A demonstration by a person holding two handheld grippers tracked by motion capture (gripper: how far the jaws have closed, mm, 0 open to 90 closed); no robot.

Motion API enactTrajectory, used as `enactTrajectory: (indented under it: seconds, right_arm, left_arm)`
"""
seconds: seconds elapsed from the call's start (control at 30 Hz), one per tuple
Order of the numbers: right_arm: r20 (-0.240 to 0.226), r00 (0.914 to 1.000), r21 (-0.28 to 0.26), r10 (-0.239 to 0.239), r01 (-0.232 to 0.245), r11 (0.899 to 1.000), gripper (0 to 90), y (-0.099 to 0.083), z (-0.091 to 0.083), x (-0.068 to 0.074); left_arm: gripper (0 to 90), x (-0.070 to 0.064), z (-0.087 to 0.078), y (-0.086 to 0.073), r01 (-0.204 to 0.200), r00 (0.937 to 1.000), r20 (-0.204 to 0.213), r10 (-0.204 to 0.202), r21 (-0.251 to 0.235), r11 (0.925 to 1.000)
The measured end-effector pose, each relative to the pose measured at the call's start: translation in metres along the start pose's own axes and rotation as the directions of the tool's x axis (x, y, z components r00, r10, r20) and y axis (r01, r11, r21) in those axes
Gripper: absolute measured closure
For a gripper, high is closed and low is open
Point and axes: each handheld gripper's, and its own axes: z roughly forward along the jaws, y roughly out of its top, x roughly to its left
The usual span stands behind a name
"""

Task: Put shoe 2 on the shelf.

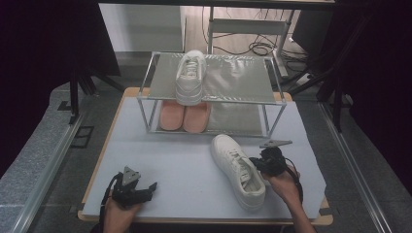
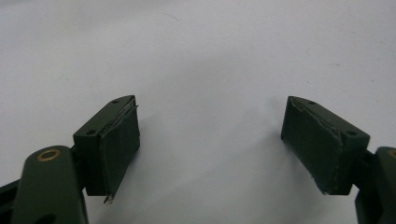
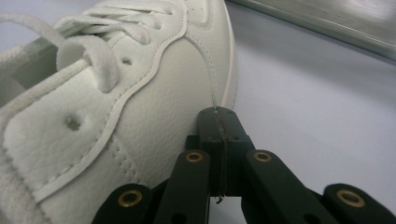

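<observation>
While the white sneaker [image 1: 238, 171] lies on the tabletop [image 1: 170, 170] in front of the shoe rack [image 1: 212, 92], its side is touched by the right tongs [image 3: 219, 112], pressed together on nothing. The left tongs [image 2: 210, 140] are held wide apart over bare tabletop, well apart from the sneaker.

My high view looks forward and down over the pale grey table mat [image 1: 160, 170]. My left gripper view sits low, close over bare mat [image 2: 210, 56]. My right gripper view presses near the white leather lace-up sneaker [image 3: 154, 93], shared with the high view [image 1: 238, 170].
</observation>
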Motion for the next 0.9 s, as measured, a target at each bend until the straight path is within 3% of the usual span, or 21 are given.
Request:
enactTrajectory:
  seconds: [0.3, 0.6, 0.73, 0.9]
  right_arm:
    - [-0.101, 0.9911, 0.036, -0.087, 0.091, 0.995, 90.0, 0.027, 0.029, 0.023]
    - [-0.184, 0.9694, 0.058, -0.163, 0.176, 0.983, 90.0, 0.052, 0.057, 0.051]
    - [-0.168, 0.9683, 0.053, -0.185, 0.196, 0.979, 90.0, 0.055, 0.054, 0.052]
    - [-0.128, 0.9751, 0.031, -0.181, 0.186, 0.982, 85.5, 0.056, 0.033, 0.047]
  left_arm:
    - [19.4, 0.0, 0.0, 0.0, 0.0, 1.0, 0.0, 0.0, 0.0, 1.0]
    - [19.4, 0.0, 0.0, 0.0, 0.0, 1.0, 0.001, 0.0, 0.0, 1.0]
    - [19.4, 0.0, 0.0, 0.0, -0.001, 1.0, 0.001, 0.001, 0.0, 1.0]
    - [19.4, 0.0, 0.0, 0.0, 0.0, 1.0, 0.001, 0.0, 0.0, 1.0]
